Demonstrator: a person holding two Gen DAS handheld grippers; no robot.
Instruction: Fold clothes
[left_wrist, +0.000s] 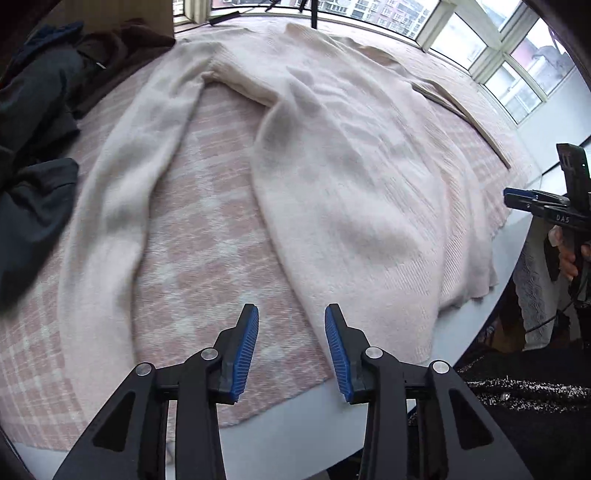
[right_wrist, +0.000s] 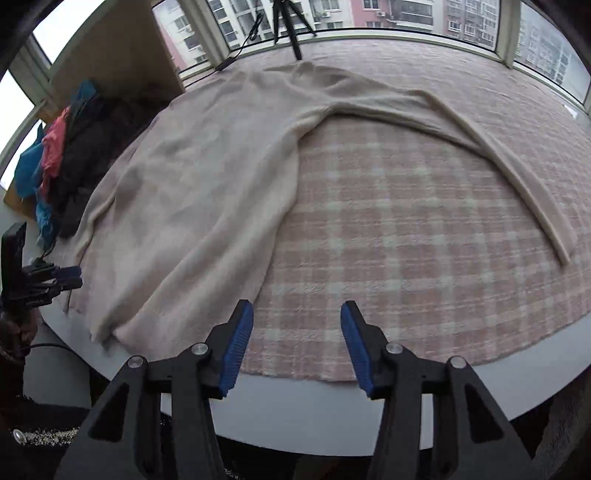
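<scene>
A cream long-sleeved sweater (left_wrist: 343, 155) lies spread on a pink plaid cloth (left_wrist: 207, 206), hem near the table's front edge, sleeves out to both sides. It also shows in the right wrist view (right_wrist: 207, 177) with one sleeve (right_wrist: 498, 155) stretched right. My left gripper (left_wrist: 291, 317) is open and empty, just above the cloth near the sweater's hem. My right gripper (right_wrist: 297, 314) is open and empty over the plaid cloth (right_wrist: 388, 236), right of the hem. Each gripper shows at the edge of the other's view: the right one (left_wrist: 517, 197), the left one (right_wrist: 70, 275).
Dark clothes (left_wrist: 33, 122) are piled at the left; the pile (right_wrist: 66, 155) has pink and blue items too. A tripod (right_wrist: 288, 22) stands at the far window. The white table edge (right_wrist: 332, 406) runs below the cloth.
</scene>
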